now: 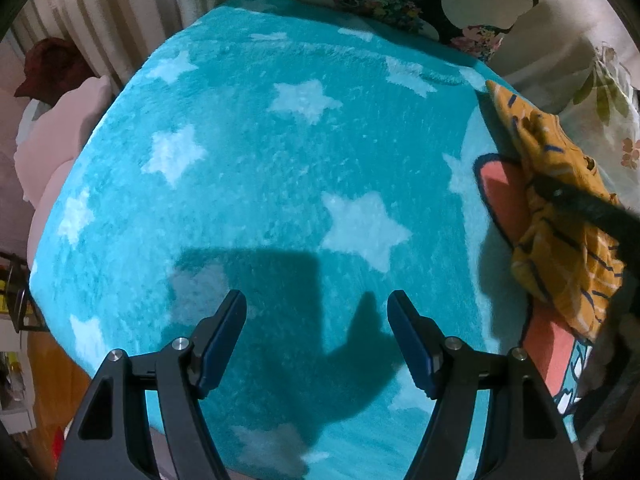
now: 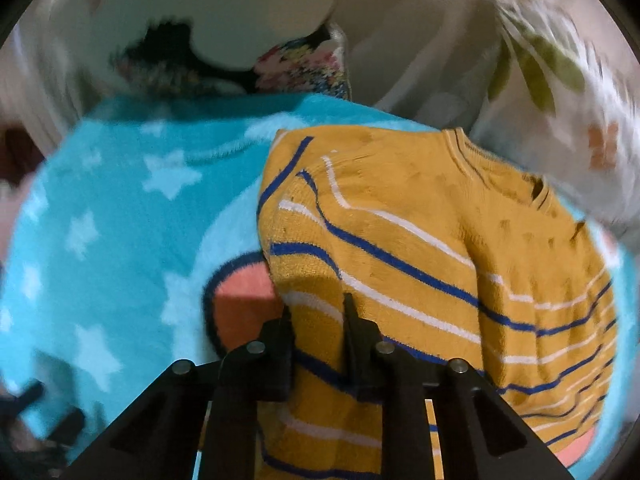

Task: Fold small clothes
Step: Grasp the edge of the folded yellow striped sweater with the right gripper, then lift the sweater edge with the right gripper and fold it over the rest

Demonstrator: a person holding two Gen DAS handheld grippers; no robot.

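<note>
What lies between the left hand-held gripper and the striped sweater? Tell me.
Only bare turquoise star blanket separates the open left hand-held gripper from the mustard striped sweater, as the left wrist view shows.

Motion blur smears the floral bedding; the sweater's hem is cropped.

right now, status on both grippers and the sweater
Left gripper open, holding nothing, over the teal star-patterned fleece blanket. Right gripper shut on the mustard knit sweater with blue and white stripes. Nothing in the way.
</note>
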